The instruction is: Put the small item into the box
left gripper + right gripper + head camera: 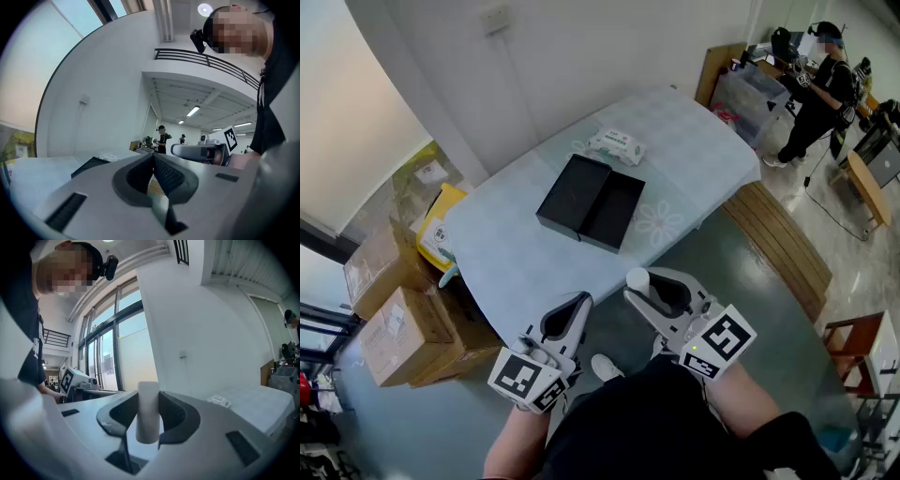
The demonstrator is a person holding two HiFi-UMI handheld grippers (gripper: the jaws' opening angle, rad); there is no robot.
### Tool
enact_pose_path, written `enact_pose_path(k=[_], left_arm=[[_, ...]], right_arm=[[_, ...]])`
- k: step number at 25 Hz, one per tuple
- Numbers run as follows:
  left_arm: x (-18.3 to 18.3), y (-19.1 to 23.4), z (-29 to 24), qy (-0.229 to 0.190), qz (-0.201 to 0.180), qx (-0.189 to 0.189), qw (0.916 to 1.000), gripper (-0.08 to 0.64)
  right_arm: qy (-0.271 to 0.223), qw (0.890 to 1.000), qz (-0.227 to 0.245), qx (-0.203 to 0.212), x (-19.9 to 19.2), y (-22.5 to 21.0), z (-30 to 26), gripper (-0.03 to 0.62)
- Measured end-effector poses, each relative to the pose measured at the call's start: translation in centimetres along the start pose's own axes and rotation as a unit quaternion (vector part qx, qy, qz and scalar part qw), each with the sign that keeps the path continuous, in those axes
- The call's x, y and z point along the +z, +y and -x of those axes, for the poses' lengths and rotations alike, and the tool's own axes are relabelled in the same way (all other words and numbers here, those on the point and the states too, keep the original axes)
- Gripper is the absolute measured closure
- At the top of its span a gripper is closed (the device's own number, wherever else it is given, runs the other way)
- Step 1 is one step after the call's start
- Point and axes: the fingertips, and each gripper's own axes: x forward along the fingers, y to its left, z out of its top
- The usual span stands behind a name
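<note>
- Right gripper (641,285): its jaws are pinching the small white cylinder (148,409), with a dark pad pressed on each side of it. It is held on the person's side of the black box (590,202), well short of it and off the near edge of the table (511,258).
- Left gripper (583,301): its jaws are pressed together with nothing between them. It is also on the person's side of the box, beside the right gripper.
- Black box: it lies open on the table as two shallow halves side by side. Both halves appear empty, as far as the head view shows.
- White packet (616,146): it rests on the table just beyond the far side of the box and plays no evident part in the task.
- Progress: the item is picked up and secured. What is left, judging from this layout, is to carry it to the box, lower it into one half and let go.
- Orientation: the cylinder's long axis runs across the jaws, roughly upright. One end rises above the pads and the other hangs below them. In the head view the upper end shows nearly end-on as a round white face.
</note>
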Motion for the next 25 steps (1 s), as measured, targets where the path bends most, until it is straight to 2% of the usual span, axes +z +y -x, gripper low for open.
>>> enact_pose_path(k=[14,25], left_arm=[[-0.4,-0.5,0.1,0.001,0.005,-0.002,1.0,0.552],[-0.4,-0.2,1.8,-0.001,0.008,0.0,1.0,0.552]], right_arm=[[-0.008,1.0,-0.013,0.008,0.1,0.1,0.5,0.453],[-0.001,1.0,-0.011,0.016,-0.1,1.8,-0.5,0.453]])
